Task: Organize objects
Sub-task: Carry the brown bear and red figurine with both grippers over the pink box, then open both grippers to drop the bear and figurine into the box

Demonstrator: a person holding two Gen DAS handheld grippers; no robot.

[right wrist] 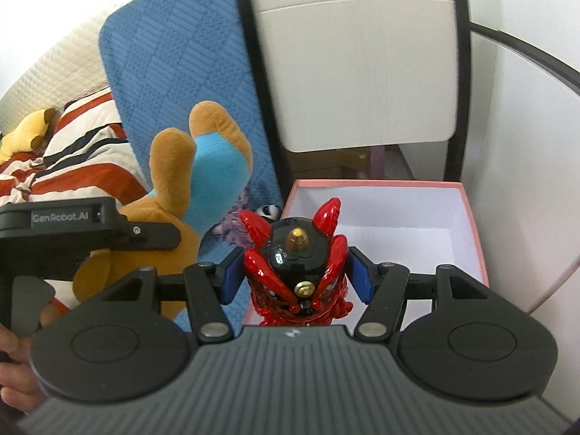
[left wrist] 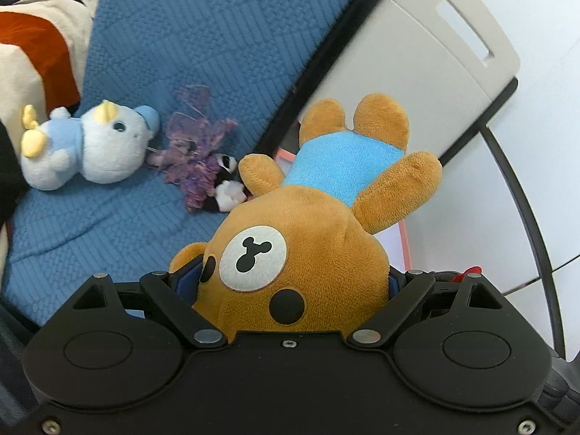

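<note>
left gripper (left wrist: pixel 290 282) clamped wide on head of soft brown plush bear in blue shirt (left wrist: pixel 308 224), light, squashy. right gripper (right wrist: pixel 295 279) pinching glossy red-and-black hard plastic figure (right wrist: pixel 297 264), slippery, above open pink cardboard box (right wrist: pixel 471 232).

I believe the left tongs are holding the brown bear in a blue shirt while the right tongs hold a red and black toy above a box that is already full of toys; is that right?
Not quite: the pink box looks empty, its white inside bare in the right wrist view. The rest holds: the left tongs grip the brown bear, and the right tongs hold the red and black toy above it.
</note>
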